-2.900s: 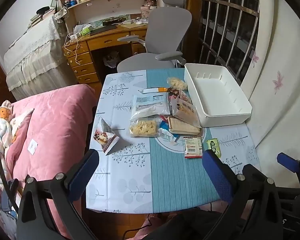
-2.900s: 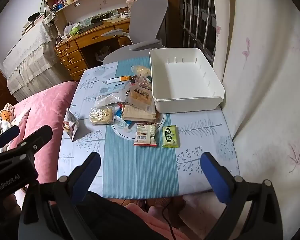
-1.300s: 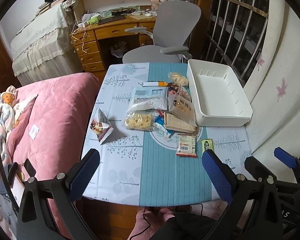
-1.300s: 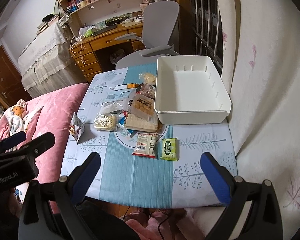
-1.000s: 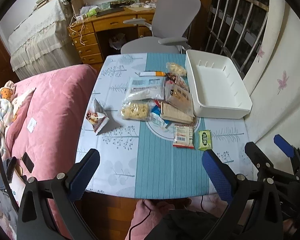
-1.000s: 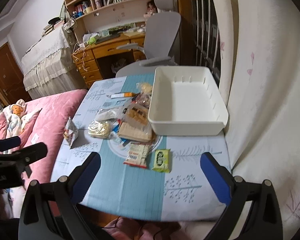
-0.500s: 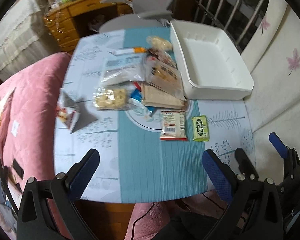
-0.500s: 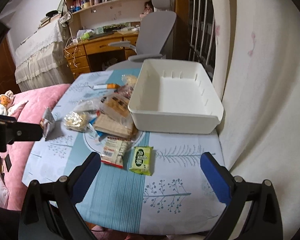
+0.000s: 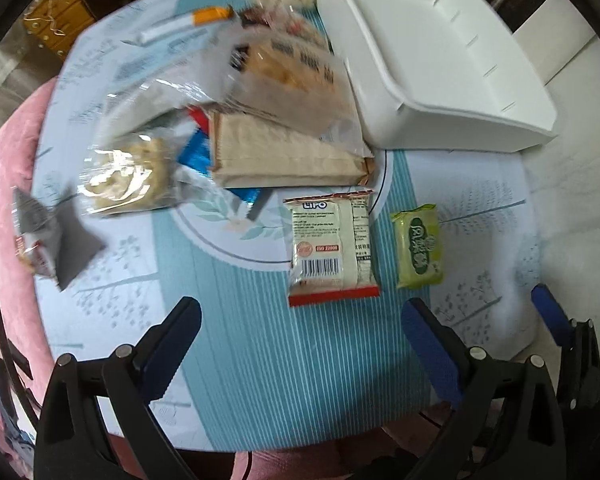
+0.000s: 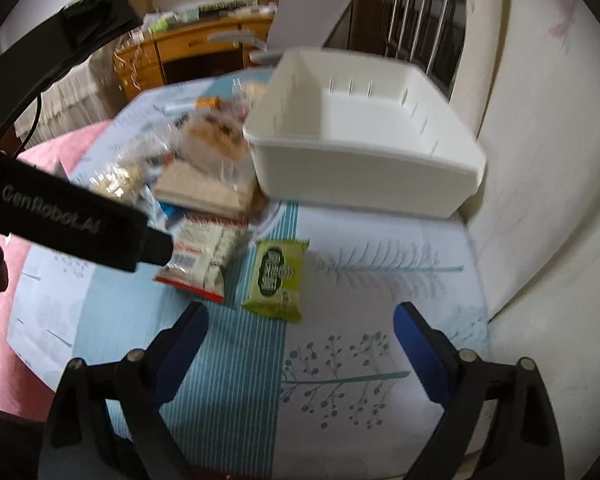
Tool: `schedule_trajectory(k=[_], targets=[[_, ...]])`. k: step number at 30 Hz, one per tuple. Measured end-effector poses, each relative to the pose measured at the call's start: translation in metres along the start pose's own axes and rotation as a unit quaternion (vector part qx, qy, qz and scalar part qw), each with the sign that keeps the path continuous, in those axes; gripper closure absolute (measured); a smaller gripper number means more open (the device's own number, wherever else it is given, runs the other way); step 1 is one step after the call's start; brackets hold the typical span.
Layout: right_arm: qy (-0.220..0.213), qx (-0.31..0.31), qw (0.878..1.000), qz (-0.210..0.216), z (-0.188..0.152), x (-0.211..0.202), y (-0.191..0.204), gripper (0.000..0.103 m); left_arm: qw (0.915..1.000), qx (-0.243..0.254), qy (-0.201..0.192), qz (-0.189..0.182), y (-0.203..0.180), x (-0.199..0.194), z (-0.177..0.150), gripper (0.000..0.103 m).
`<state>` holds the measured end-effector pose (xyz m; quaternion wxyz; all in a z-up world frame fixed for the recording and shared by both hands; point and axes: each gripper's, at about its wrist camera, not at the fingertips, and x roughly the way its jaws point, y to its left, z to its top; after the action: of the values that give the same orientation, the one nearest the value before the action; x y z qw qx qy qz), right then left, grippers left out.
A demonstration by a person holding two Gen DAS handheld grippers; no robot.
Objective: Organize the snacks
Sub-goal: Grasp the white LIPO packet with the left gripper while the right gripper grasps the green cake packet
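Several snack packets lie on the patterned table (image 9: pixel 260 360). A white LiPO biscuit pack (image 9: pixel 332 246) with a red edge lies near the front, a small green packet (image 9: pixel 418 246) right of it. Behind them sit a brown paper pack (image 9: pixel 284 152), clear cracker bags (image 9: pixel 128 176) and an orange-tipped tube (image 9: pixel 184 26). My left gripper (image 9: pixel 300 332) hangs open above the bare cloth just in front of the LiPO pack. My right gripper (image 10: pixel 300 336) is wide, its jaws closing slightly, nothing between them; the green packet (image 10: pixel 276 274) lies just ahead of it.
An empty white bin (image 9: pixel 452 64) stands at the table's far right, against a pale curtain (image 10: pixel 540 160). A triangular foil snack bag (image 9: pixel 40 232) sits at the left edge by a pink quilt (image 9: pixel 4 200). A grey chair (image 10: pixel 312 8) and wooden desk stand beyond.
Both grippers have come down close over the table; the snacks now fill the views. The left one tilted to look straight down. Nothing was taken hold of.
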<state>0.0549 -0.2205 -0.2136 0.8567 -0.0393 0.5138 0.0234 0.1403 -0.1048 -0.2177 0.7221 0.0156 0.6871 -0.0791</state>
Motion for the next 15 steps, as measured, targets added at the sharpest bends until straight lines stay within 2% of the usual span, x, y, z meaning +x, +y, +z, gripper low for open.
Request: schedule_trajectory(k=[4,7,13,15], targets=[[0.025,0.013,1.000,-0.003,-0.003,0.024,0.003,0.012,0.9996,0.007,0.027,0.001,-0.004,0.030,0.013,0.004],[0.034,0.022,0.999,-0.005,-0.003,0.039,0.003,0.017,0.9991,0.014,0.040,0.003,-0.008,0.047,0.021,0.007],[0.030,0.019,0.999,0.009,-0.001,0.059,0.014,0.020,0.9980,0.027,0.058,-0.002,-0.012,0.073,0.034,0.018],[0.033,0.016,0.999,0.012,0.002,0.066,0.018,0.026,0.9975,0.034,0.062,-0.004,-0.015,0.079,0.036,0.025]])
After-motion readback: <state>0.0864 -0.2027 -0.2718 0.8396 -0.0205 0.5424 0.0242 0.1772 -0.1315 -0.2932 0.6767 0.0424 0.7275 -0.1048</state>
